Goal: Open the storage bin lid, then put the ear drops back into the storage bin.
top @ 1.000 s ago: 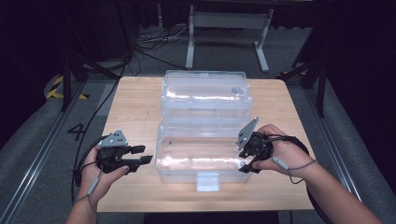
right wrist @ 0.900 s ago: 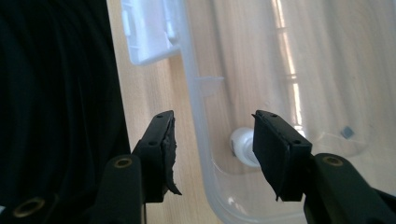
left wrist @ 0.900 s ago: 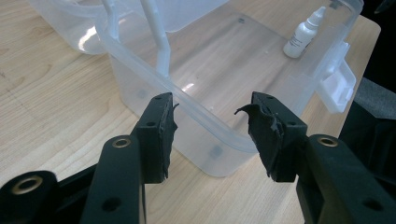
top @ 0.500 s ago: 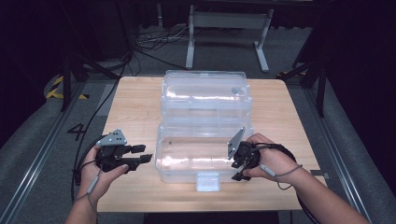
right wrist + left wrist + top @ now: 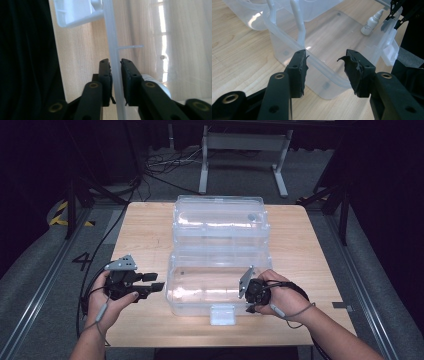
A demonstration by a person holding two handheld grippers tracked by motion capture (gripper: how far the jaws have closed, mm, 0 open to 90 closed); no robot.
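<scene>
As seen from up high, a clear box point(image 5: 200, 292) lying open in the middle of the counter point(image 5: 145, 235), lid point(image 5: 220, 217) flopped back behind the box. Inside the box, near its right end, a little white bottle point(image 5: 371, 23). At the front of the box, a white latch point(image 5: 222, 314) hanging down. Right claw point(image 5: 115, 62) down at the front wall of the box, near the right end. Jaws just been closing, now narrow, with the thin wall between them and both pads looking pressed on it. Left claw point(image 5: 325, 56) just beside the left end of the box, about half open, holding nothing and touching nothing. Step in hand, most likely: getting a firm hold of the box with the right claw. Maybe to keep the box from sliding, maybe to move it; hard to tell which. Next, probably: bring the left claw in to the box too, to its left wall or to the lid behind. Needs a slow move in, with the jaws set on both sides of the thin plastic before squeezing. Keep the right claw tight and level, to stop the slippery wall from sliding out or bending. Mind the bottle inside the box; easy to send rolling with a tilt.
</scene>
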